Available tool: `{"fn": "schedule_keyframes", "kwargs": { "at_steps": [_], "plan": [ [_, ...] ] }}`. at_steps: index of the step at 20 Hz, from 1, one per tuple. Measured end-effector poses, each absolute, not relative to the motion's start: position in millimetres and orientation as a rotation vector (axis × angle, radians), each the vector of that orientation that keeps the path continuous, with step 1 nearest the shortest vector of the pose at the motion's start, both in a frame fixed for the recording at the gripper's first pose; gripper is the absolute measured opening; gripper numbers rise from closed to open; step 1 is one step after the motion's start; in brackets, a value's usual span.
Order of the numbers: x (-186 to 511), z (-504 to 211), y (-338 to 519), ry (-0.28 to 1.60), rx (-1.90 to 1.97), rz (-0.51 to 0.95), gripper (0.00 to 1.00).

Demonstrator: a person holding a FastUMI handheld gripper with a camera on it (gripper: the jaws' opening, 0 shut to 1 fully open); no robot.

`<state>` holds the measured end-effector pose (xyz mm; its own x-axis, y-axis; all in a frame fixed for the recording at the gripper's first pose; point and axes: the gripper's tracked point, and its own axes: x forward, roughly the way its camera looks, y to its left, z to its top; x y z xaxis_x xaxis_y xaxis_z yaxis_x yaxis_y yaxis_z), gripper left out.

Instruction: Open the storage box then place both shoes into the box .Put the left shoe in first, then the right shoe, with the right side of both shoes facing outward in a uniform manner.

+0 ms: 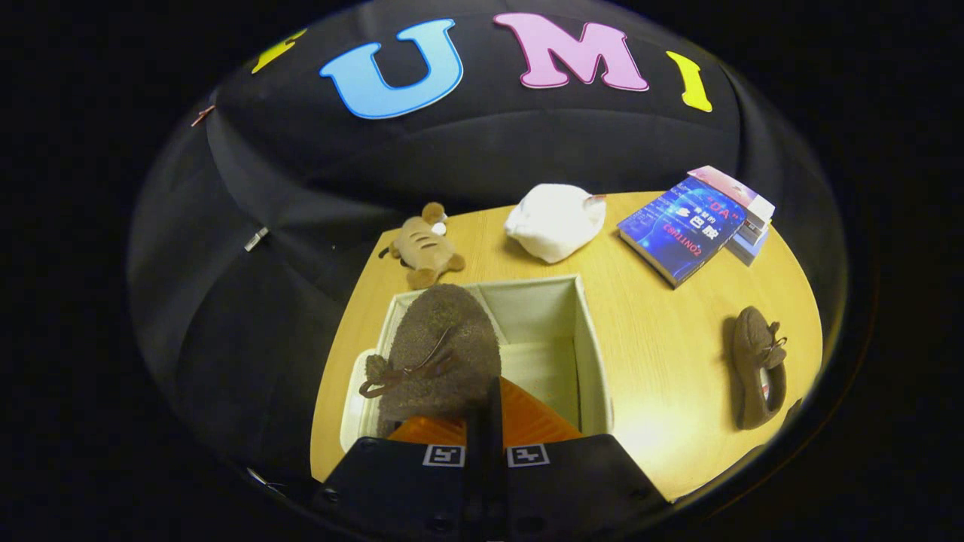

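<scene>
Claw [488,421] pinching shoe [440,354], held over open box [591,354] on bench [663,361]. Second shoe [759,369] lies well apart, beyond box. We lower shoe inside along wall, right side outward, then spread claw.

Brown shoes [440,354] (both) — white box [591,361]
</scene>
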<state>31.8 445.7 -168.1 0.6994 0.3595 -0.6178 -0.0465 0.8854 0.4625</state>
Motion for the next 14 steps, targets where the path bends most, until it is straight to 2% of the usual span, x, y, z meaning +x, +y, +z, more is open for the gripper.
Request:
{"fn": "schedule_keyframes", "kwargs": {
  "at_steps": [8,10,11,14],
  "plan": [
    [31.8,-192.6,476.1,0.820,0.476,0.183,0.07],
    [26.6,-190.3,482.9,0.832,0.495,0.213,0.15],
    [23.5,-194.5,487.7,0.846,0.503,0.228,0.28],
    [17.3,-187.3,505.0,0.851,0.550,0.304,0.53]
  ]
}}
